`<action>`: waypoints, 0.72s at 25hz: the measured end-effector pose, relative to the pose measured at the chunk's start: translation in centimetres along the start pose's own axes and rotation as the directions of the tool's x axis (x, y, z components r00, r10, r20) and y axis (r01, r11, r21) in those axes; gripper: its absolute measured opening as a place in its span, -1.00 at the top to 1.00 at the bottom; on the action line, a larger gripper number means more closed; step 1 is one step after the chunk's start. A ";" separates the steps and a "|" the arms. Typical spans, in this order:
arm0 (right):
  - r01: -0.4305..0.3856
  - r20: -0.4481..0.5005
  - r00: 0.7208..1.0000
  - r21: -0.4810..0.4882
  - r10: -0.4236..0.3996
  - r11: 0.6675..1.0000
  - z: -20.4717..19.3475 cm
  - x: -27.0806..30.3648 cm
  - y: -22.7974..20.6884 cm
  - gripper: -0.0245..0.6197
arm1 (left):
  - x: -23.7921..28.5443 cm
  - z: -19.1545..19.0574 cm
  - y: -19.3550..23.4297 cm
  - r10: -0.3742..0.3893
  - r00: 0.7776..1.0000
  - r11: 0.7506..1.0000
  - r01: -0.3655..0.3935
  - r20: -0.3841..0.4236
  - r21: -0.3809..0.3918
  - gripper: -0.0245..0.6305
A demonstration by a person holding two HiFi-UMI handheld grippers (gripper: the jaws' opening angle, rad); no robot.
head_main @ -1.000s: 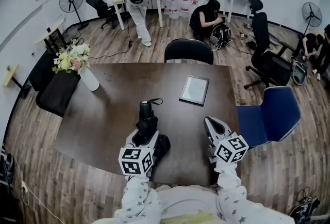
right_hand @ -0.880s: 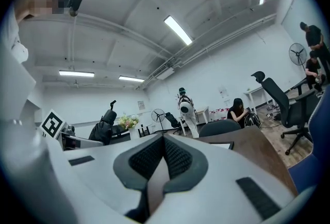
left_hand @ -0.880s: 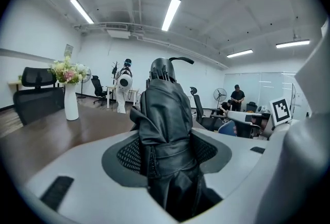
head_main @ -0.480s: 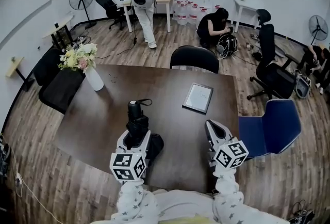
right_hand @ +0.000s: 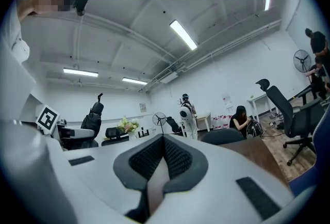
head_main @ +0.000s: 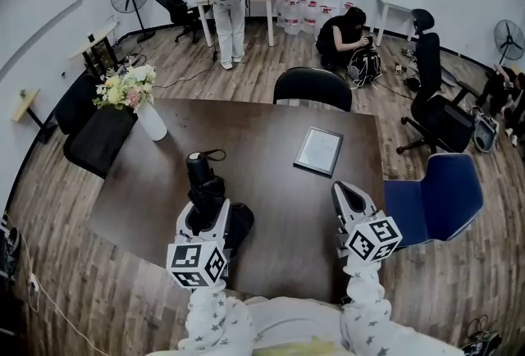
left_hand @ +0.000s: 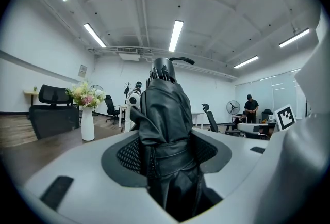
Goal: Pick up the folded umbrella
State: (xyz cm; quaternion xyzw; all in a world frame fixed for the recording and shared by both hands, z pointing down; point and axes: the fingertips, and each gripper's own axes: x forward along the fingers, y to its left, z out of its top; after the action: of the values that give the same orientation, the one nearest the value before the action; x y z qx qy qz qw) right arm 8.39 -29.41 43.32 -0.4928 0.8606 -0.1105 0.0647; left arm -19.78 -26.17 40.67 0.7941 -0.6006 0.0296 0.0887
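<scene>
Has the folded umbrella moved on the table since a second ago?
Yes. In the head view the folded umbrella has shifted left, closer to the white vase.

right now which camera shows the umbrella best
The left gripper view: the umbrella fills the middle, clamped in the left tool, with its folds and band clear. The head view shows it small, from above. The right gripper view catches only a small dark shape at the left.
</scene>
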 end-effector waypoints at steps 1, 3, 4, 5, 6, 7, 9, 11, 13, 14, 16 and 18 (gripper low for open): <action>0.003 0.000 1.000 -0.003 -0.003 1.000 0.0 0.0 -0.1 0.86 | -0.1 0.1 0.1 0.004 1.000 1.000 -0.004 0.004 0.003 0.15; 0.012 0.004 1.000 -0.014 -0.011 1.000 0.1 0.0 -0.3 0.86 | -0.1 0.4 0.3 0.009 1.000 1.000 -0.010 0.012 0.011 0.15; 0.018 0.008 1.000 -0.020 -0.018 1.000 0.2 0.0 -0.4 0.86 | -0.1 0.5 0.3 0.010 1.000 1.000 -0.011 0.015 0.016 0.15; 0.027 0.014 1.000 -0.026 -0.026 0.999 0.4 0.0 -0.5 0.86 | -0.1 0.6 0.3 0.011 1.000 1.000 -0.012 0.018 0.020 0.15; 0.034 0.020 0.999 -0.029 -0.034 0.999 0.5 0.0 -0.6 0.86 | -0.1 0.7 0.4 0.012 1.000 1.000 -0.013 0.019 0.023 0.15; 0.039 0.025 0.999 -0.031 -0.038 0.999 0.6 0.0 -0.7 0.86 | -0.1 0.8 0.4 0.013 1.000 1.000 -0.013 0.021 0.025 0.15; 0.041 0.030 0.999 -0.033 -0.040 0.999 0.7 0.1 -0.7 0.86 | -0.1 1.0 0.5 0.013 1.000 1.000 -0.014 0.025 0.024 0.15; 0.042 0.029 0.999 -0.036 -0.041 0.998 0.7 0.0 -0.7 0.86 | -0.1 1.1 0.6 0.013 1.000 1.000 -0.014 0.025 0.023 0.15; 0.044 0.027 0.999 -0.040 -0.043 0.998 0.7 -0.1 -0.8 0.86 | -0.1 1.2 0.6 0.013 1.000 1.000 -0.014 0.025 0.025 0.15; 0.046 0.027 0.999 -0.041 -0.045 0.998 0.7 -0.1 -0.8 0.86 | -0.1 1.2 0.6 0.013 1.000 1.000 -0.014 0.025 0.027 0.15; 0.048 0.026 0.999 -0.044 -0.047 0.998 0.6 -0.3 -0.9 0.86 | -0.1 1.3 0.5 0.013 1.000 0.999 -0.014 0.027 0.031 0.15; 0.051 0.027 0.998 -0.047 -0.050 0.998 0.6 -0.4 -0.9 0.86 | -0.1 1.3 0.5 0.012 1.000 0.999 -0.013 0.028 0.031 0.15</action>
State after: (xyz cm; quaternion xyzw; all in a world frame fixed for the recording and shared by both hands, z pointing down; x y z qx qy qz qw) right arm 9.49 -29.62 43.00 -0.5173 0.8494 -0.0850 0.0612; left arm -20.41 -26.43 39.48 0.7918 -0.6063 0.0282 0.0678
